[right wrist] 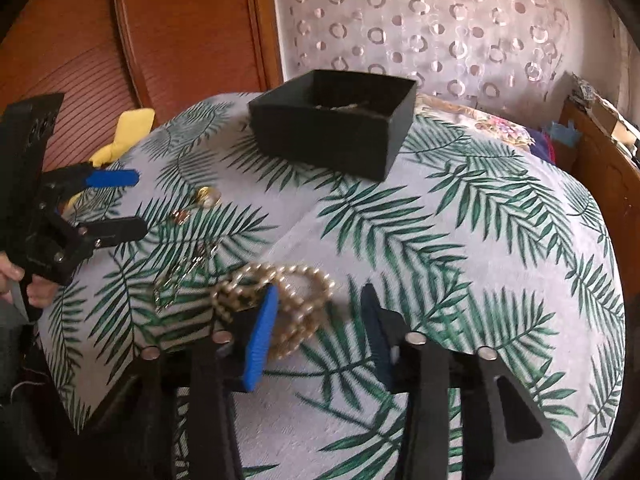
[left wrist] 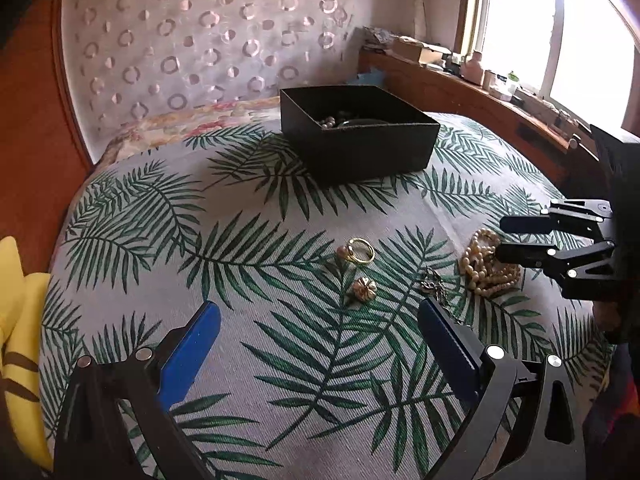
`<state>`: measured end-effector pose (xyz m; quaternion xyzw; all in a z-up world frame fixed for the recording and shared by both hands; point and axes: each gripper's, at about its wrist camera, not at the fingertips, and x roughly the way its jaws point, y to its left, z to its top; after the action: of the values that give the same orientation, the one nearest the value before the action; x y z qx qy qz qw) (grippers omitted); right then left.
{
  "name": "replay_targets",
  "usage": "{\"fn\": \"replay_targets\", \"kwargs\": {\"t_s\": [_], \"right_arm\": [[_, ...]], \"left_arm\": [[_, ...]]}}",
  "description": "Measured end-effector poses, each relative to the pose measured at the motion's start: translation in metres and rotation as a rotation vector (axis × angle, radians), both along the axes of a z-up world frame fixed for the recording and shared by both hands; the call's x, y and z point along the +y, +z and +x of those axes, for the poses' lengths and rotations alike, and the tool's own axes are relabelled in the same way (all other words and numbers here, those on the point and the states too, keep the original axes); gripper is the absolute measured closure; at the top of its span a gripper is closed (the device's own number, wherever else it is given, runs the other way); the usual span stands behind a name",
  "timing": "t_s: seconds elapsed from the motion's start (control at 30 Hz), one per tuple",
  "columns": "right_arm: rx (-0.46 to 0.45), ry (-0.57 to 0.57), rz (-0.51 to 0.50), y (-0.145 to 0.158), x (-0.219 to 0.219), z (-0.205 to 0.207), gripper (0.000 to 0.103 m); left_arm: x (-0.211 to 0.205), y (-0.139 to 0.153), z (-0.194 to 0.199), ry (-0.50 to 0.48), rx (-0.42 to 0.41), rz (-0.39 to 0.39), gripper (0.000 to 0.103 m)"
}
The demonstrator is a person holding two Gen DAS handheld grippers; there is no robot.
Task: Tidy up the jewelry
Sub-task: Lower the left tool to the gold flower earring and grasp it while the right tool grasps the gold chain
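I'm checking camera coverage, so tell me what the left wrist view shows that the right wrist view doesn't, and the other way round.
Only the left wrist view shows the bright window, the cluttered wooden ledge beneath it, and pearls inside the black box.

Only the right wrist view shows the wooden doors and a hand holding the left claw.

Both show the palm-leaf cloth, the box, the pearl necklace, the gold rings, a thin chain and the circle-patterned curtain.
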<state>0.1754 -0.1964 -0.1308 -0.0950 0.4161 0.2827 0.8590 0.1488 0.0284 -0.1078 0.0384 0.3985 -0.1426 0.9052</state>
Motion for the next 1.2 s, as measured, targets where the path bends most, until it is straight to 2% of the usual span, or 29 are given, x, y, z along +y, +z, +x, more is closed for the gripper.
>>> {"fn": "replay_targets", "kwargs": {"t_s": [0.07,0.1,0.13,0.27,0.33,0.43,0.5,0.57,0.7,0.87,0.93,1.2], "right_arm": [[-0.007,0.006,-0.015,0.0,0.003,-0.001,0.079],[-0.009,0.01,-0.022,0.001,0.004,-0.002,0.087],[-0.01,0.015,-0.026,0.001,0.006,-0.004,0.09],[-0.012,0.022,-0.029,0.0,0.006,-0.01,0.092],[-0.008,0.016,-0.018,-0.001,0.004,-0.011,0.092],[-0.011,0.015,-0.021,0.0,0.004,-0.012,0.092],[-0.011,0.015,-0.022,0.0,0.004,-0.011,0.092],[-0.008,0.015,-0.016,0.0,0.004,-0.011,0.092],[-0.006,0.014,-0.012,0.0,0.005,-0.012,0.092],[-0.01,0.015,-0.018,0.0,0.004,-0.012,0.091],[-0.012,0.015,-0.022,0.0,0.005,-0.013,0.091],[-0.034,0.027,-0.055,0.002,0.009,-0.014,0.093]], "left_arm": [[-0.001,0.0,-0.002,0.0,0.0,0.005,0.008],[-0.002,0.0,-0.003,-0.005,-0.002,0.004,0.008],[-0.003,0.0,-0.004,-0.01,-0.003,0.002,0.008],[-0.007,0.001,-0.005,-0.026,-0.005,-0.005,0.011],[-0.012,0.001,-0.004,-0.037,0.003,-0.006,0.03],[-0.018,0.0,0.001,-0.045,0.018,-0.009,0.047],[-0.023,-0.002,0.005,-0.049,0.028,0.0,0.056],[-0.025,-0.003,0.008,-0.047,0.032,0.007,0.058],[-0.033,-0.006,0.014,-0.049,0.04,0.019,0.071],[-0.041,-0.009,0.013,-0.053,0.026,0.056,0.075],[-0.041,-0.009,0.012,-0.057,0.02,0.056,0.089],[-0.037,-0.006,0.011,-0.049,0.03,0.053,0.089]]}}
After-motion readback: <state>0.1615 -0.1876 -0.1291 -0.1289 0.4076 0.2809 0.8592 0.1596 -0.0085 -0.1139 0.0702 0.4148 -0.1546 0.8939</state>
